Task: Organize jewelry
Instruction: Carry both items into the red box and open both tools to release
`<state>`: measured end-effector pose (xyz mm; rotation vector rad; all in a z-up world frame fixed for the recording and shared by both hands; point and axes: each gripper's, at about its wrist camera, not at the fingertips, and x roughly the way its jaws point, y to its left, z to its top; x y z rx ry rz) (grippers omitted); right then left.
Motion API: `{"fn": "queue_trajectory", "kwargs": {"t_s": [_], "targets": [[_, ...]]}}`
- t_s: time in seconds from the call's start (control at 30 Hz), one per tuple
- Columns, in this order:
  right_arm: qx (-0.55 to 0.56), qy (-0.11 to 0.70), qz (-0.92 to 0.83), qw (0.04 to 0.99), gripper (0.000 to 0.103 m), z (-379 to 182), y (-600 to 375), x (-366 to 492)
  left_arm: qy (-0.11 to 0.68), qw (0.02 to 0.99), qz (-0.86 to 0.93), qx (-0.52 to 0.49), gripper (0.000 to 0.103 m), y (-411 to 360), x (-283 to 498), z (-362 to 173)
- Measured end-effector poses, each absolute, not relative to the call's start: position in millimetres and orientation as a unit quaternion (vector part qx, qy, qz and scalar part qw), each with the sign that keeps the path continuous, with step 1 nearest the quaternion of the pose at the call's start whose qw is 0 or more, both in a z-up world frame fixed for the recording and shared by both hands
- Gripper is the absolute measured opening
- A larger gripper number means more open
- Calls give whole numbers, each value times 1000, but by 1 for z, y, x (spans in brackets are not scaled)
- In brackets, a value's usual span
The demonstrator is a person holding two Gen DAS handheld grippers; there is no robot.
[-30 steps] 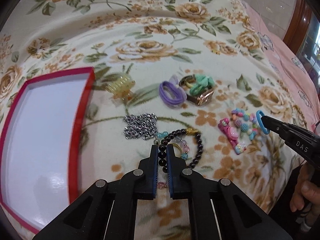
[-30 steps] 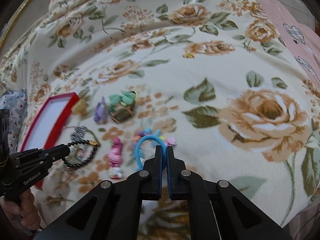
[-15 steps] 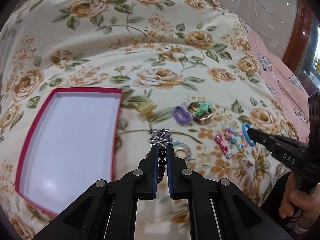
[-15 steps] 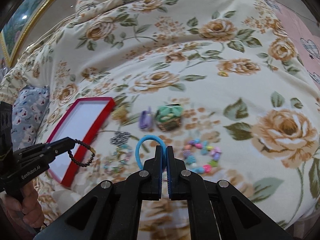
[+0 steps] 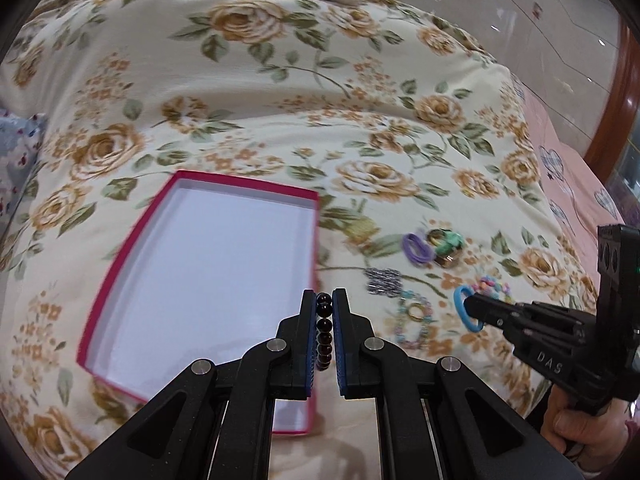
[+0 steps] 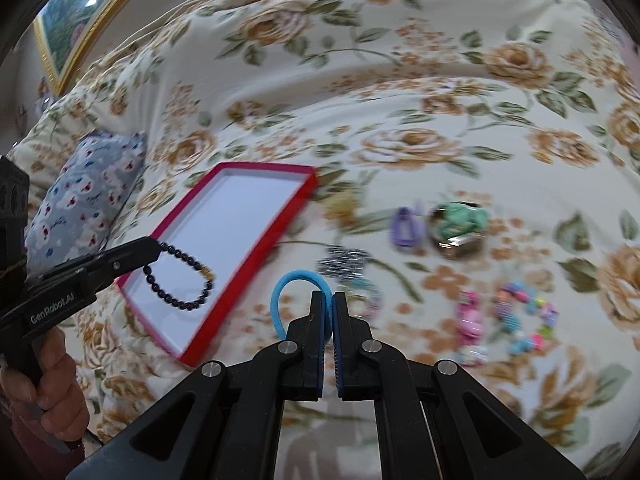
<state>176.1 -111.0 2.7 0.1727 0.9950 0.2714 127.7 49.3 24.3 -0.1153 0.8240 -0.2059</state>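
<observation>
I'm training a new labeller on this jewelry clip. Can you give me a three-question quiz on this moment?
1. True or false: the red box already holds jewelry.
2. What does the left gripper hold? A) purple tie B) black bead bracelet C) silver chain
3. Fill in: the right gripper is shut on a ____ hair tie.

Key
1. False: its white floor is bare; the bracelet hangs above it.
2. B
3. blue
</observation>
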Motion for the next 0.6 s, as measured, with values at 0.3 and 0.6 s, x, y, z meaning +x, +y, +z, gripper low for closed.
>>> {"fn": "queue_trajectory", "kwargs": {"t_s": [0.3, 0.6], "targets": [[61, 482, 192, 852, 3, -5, -46, 200, 404, 910, -58, -77, 7, 91, 134, 19], [36, 504, 232, 831, 3, -29, 10, 221, 422, 901, -25, -100, 7, 124, 153, -4]]}}
